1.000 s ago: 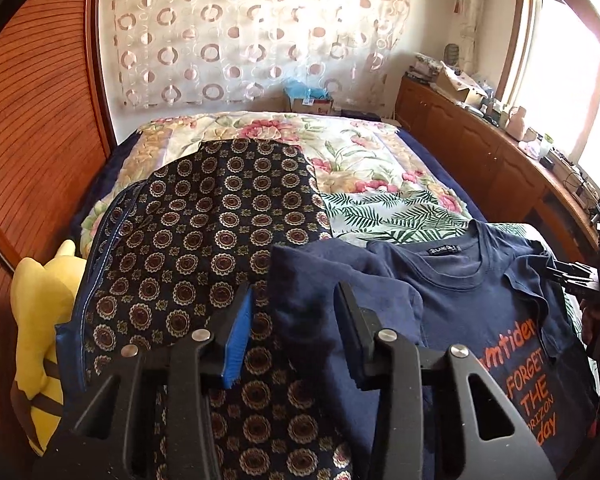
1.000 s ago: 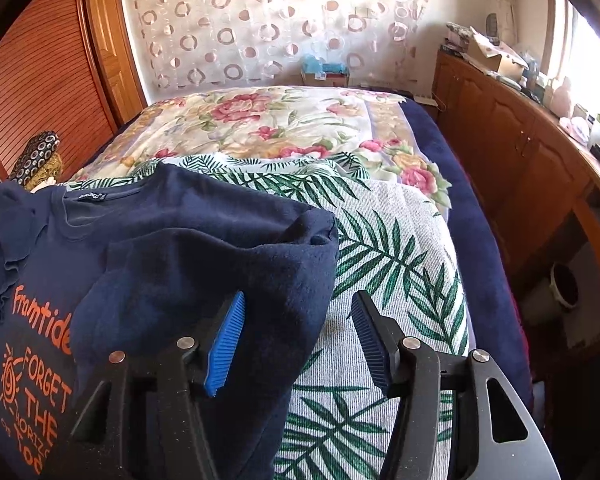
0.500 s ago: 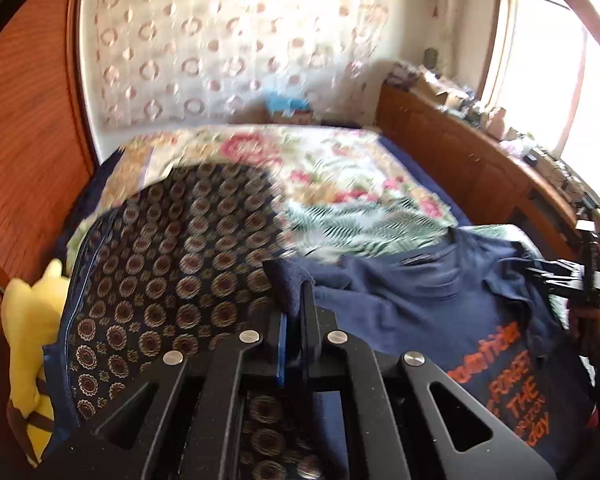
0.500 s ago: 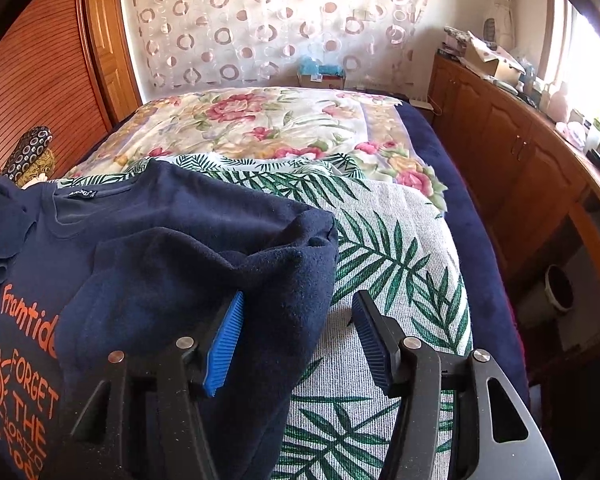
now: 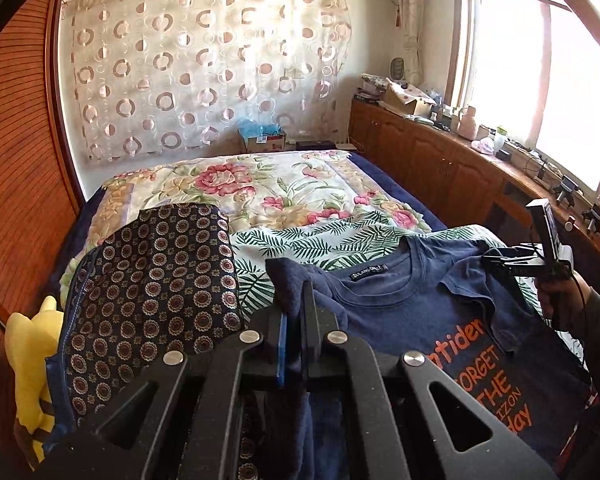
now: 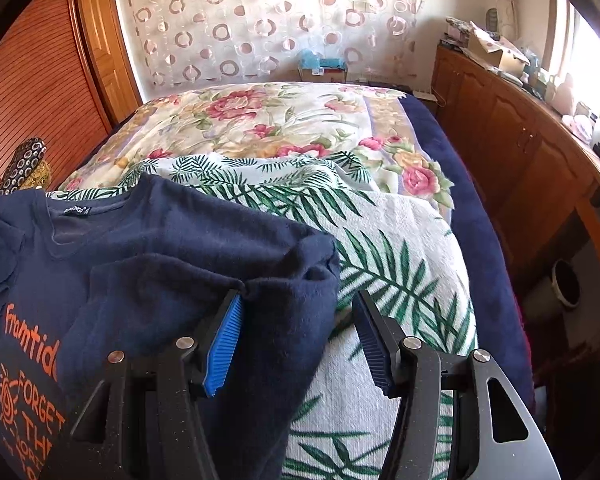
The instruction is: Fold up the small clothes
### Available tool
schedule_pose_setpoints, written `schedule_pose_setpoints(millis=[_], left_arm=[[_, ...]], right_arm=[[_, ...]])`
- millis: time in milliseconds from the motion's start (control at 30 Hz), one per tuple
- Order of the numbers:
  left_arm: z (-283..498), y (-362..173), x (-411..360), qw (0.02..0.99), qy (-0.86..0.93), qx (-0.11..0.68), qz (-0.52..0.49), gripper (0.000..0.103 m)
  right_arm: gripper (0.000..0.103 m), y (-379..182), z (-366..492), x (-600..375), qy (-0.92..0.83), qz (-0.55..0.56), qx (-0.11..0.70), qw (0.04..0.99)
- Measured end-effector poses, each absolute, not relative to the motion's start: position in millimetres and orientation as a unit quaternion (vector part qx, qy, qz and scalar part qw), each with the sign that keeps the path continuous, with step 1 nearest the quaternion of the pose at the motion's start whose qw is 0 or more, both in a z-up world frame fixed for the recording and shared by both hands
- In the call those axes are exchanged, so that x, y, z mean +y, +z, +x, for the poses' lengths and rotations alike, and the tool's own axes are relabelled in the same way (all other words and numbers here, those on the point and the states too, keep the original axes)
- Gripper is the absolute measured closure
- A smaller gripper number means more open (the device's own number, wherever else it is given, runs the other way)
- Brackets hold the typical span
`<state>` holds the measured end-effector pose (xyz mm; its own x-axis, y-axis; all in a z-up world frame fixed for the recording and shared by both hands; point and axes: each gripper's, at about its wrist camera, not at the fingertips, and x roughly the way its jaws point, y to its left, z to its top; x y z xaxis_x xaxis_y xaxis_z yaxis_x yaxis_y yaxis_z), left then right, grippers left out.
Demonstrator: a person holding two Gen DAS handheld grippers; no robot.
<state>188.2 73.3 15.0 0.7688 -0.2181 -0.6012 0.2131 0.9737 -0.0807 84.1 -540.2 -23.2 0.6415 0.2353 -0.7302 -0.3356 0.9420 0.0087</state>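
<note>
Jaws of the left gripper (image 5: 294, 320) are seen clamped on a sleeve of the navy T-shirt (image 5: 412, 312) in the left wrist view; the shirt is spread chest-up on the bed (image 5: 260, 184), over a palm-leaf towel (image 5: 312, 240), with a dark patterned cloth (image 5: 156, 276) just beside it on the left and a yellow plush toy (image 5: 28, 352) at the bed's edge; the right gripper (image 5: 500, 264) is seen at the shirt's far sleeve, held by a hand (image 5: 560, 296).

From the right wrist view, jaws of the right gripper (image 6: 296, 340) are seen parted and closing; a bunched fold of the navy T-shirt (image 6: 160, 264) lies between them, touching only the left pad (image 6: 224, 344); the right pad (image 6: 370, 344) stands apart from it, above the palm-leaf towel (image 6: 400, 264).
</note>
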Motion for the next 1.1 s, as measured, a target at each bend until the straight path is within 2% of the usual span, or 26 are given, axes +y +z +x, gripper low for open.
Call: schedule_pose_setpoints(millis=[67, 133, 167, 200, 633, 1100], left_arm=[[185.7, 13.5, 73.6, 0.941, -0.115, 0.319, -0.004, 0.097], [182.4, 12.7, 73.8, 0.941, -0.117, 0.317, -0.005, 0.098], [180.7, 12.6, 73.6, 0.941, -0.119, 0.317, -0.007, 0.098], [178.1, 12.8, 73.4, 0.941, -0.12, 0.315, -0.009, 0.098], [81.4, 24.3, 73.5, 0.955, -0.145, 0.259, -0.025, 0.098], [-6.0, 17.8, 95.9, 0.959, -0.128, 0.247, -0.045, 0.098]], right_arm=[[0.059, -24.0, 82.5, -536.2, 0.168, -0.069, 0.389, 0.903], [0.074, -24.8, 79.4, -532.7, 0.184, -0.074, 0.385, 0.901], [0.089, -25.0, 77.7, -531.2, 0.193, -0.077, 0.385, 0.899], [0.094, -24.9, 74.5, -528.7, 0.196, -0.086, 0.382, 0.899], [0.096, 27.2, -39.2, -559.8, 0.244, -0.061, 0.252, 0.935], [0.096, 27.5, -157.6, -629.0, 0.252, -0.046, 0.231, 0.939]])
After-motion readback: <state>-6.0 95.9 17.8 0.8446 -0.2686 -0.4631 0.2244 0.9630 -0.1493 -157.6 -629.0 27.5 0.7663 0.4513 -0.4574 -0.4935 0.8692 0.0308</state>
